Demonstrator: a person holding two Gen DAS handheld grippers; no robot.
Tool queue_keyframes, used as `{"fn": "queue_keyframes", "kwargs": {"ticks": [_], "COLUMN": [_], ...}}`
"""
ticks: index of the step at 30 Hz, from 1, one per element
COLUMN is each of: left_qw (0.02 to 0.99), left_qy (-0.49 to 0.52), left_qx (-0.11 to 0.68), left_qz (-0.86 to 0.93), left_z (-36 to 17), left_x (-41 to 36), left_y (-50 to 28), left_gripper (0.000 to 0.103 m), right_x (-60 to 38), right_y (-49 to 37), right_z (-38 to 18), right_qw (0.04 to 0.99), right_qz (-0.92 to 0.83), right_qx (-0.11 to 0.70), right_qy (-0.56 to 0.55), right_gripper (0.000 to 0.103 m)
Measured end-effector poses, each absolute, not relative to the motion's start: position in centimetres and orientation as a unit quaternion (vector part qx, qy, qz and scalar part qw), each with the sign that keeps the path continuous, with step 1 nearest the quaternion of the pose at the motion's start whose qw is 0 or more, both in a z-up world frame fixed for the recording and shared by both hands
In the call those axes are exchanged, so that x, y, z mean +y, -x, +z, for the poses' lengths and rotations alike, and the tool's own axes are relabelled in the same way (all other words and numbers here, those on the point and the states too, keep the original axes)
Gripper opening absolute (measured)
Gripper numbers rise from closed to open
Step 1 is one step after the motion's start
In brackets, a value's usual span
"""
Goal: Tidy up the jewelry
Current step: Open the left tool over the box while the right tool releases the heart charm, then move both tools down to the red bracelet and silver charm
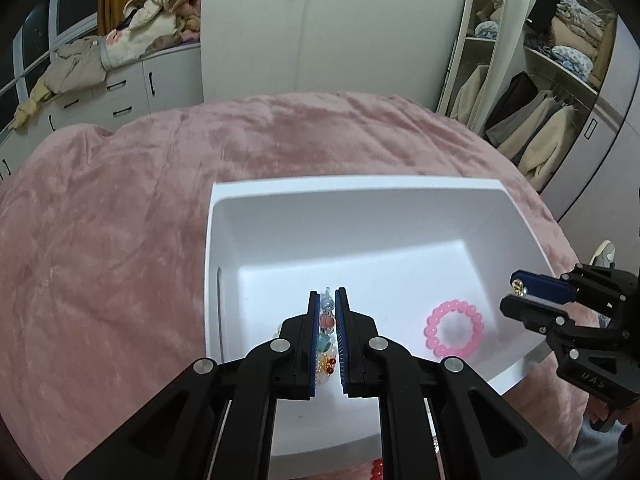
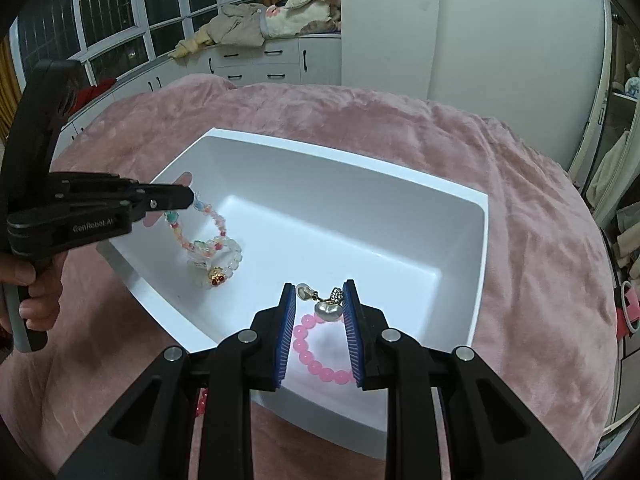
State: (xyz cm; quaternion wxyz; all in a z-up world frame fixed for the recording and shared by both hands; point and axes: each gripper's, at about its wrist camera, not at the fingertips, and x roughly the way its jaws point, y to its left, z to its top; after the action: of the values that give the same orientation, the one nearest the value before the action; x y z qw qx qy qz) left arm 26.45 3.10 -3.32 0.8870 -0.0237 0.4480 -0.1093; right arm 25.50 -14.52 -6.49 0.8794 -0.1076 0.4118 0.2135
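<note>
A white open box (image 1: pixel 352 184) (image 2: pixel 482 240) sits on a pink blanket. My left gripper (image 1: pixel 327 294) (image 2: pixel 190 198) is shut on a multicoloured bead bracelet (image 1: pixel 326 322) (image 2: pixel 208 216), which hangs down inside the box's left end. Its lower loop meets a white bead bracelet (image 2: pixel 230 260) with a gold and red bead on the box floor. My right gripper (image 2: pixel 320 286) (image 1: pixel 514 290) is shut on a pearl and gold piece (image 2: pixel 326 308) over the box's right end. Below it a pink bead bracelet (image 2: pixel 316 356) (image 1: pixel 454 330) lies flat on the floor.
The pink blanket (image 1: pixel 120 240) (image 2: pixel 520 220) covers the bed around the box. A red bead strand (image 1: pixel 376 468) (image 2: pixel 202 400) lies on it just outside the near wall. A person's hand (image 2: pixel 36 292) grips the left handle. Drawers and a wardrobe stand behind.
</note>
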Motion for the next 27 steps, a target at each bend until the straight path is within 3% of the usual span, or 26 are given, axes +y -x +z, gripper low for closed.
{"fn": "queue_keyframes", "kwargs": {"ticks": [12,13,15,18,19,21,23,25,27], "left_qw": [0.882,0.883,0.885,0.888,0.89,0.898,0.906,0.914,0.918], "left_qy": [0.016,0.015,0.017,0.02,0.021,0.023,0.025,0.027,0.029], "left_qx": [0.461,0.46,0.455,0.448,0.444,0.427,0.411,0.392,0.38], "left_qz": [-0.099,-0.098,-0.097,-0.098,-0.097,-0.1,-0.102,-0.104,-0.108], "left_z": [-4.4,-4.4,-4.3,-3.9,-3.6,-2.7,-1.7,-0.5,0.4], "left_x": [3.0,3.0,3.0,3.1,3.2,3.2,3.3,3.3,3.4], "left_y": [-26.5,-26.4,-26.3,-25.8,-25.6,-25.0,-24.2,-23.3,-22.5], "left_gripper": [0.016,0.023,0.03,0.04,0.049,0.06,0.082,0.091,0.094], "right_x": [-14.0,-14.0,-14.0,-14.1,-14.2,-14.4,-14.6,-14.8,-14.9], "right_y": [-25.8,-25.7,-25.5,-25.2,-25.1,-24.8,-24.2,-23.6,-22.9], "right_z": [-8.3,-8.3,-8.1,-7.5,-7.1,-6.5,-5.8,-4.9,-4.1], "right_qw": [0.873,0.873,0.878,0.885,0.888,0.894,0.902,0.912,0.916], "right_qz": [0.207,0.21,0.202,0.206,0.204,0.202,0.2,0.192,0.191], "right_qx": [0.43,0.429,0.422,0.407,0.403,0.391,0.373,0.355,0.341], "right_qy": [0.102,0.1,0.1,0.088,0.084,0.081,0.079,0.081,0.085], "right_gripper": [0.028,0.031,0.054,0.059,0.061,0.076,0.089,0.098,0.098]}}
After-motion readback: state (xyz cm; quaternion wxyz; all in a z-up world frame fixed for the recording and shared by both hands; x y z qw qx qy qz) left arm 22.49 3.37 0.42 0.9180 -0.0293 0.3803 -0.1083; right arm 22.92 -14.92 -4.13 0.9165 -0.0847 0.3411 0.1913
